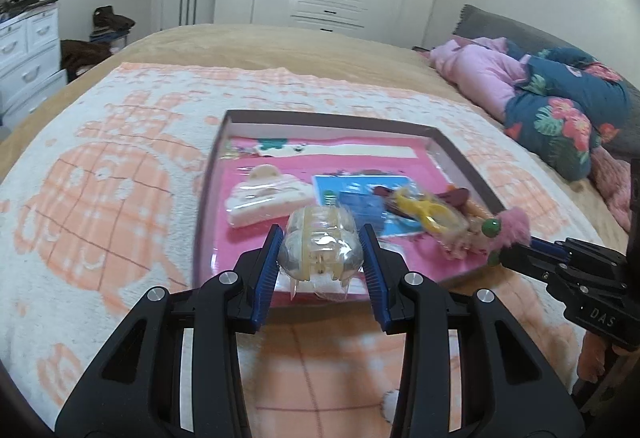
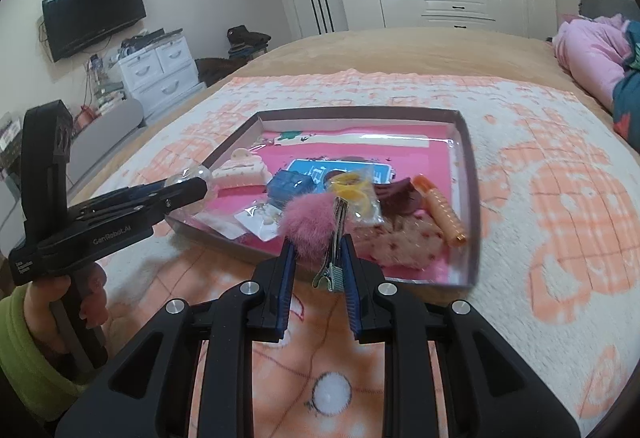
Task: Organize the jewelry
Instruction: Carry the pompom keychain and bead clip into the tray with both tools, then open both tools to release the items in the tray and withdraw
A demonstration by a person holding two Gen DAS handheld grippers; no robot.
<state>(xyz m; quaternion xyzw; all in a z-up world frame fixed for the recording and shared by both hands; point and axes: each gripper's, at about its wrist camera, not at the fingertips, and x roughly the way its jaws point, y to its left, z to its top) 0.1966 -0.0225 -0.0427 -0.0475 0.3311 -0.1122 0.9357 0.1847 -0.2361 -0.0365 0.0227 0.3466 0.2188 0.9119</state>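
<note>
From the left wrist camera I see my left gripper (image 1: 322, 250) clamped on a clear, rounded plastic hair claw with pale yellow ribs (image 1: 320, 244), its blue-padded fingers (image 1: 267, 270) pressing both sides. I hold it over the near edge of the shallow brown-rimmed cardboard tray with a pink floor (image 1: 332, 117), which sits on a white and orange patterned blanket (image 1: 100, 177) spread on the bed. In the tray lie a cream claw clip in clear wrap (image 1: 266, 197), a blue card (image 1: 360, 197) and a yellow piece in a clear bag (image 1: 430, 213). At the right edge my right gripper (image 1: 516, 252) comes in, with a fluffy pink pom-pom hair clip (image 1: 514, 230) at its tip.

The right wrist camera shows that right gripper (image 2: 318, 258) closed narrowly on the metal alligator clip of the pom-pom hair clip (image 2: 310, 230) — the pink fluff bulges out to the left of the fingers, the metal part stands nearly upright between them, all just above the tray's (image 2: 360, 111) near rim. Beyond it lie a small blue box (image 2: 288, 187), the yellow piece in its bag (image 2: 354, 191), a dark red claw (image 2: 400, 195), an orange ribbed tube (image 2: 440, 209) and a beige spotted scrunchie (image 2: 404, 242). On the left, the left gripper (image 2: 188, 185) reaches in with the clear hair claw (image 2: 192, 175) at its tip, near the tray's left corner.
</note>
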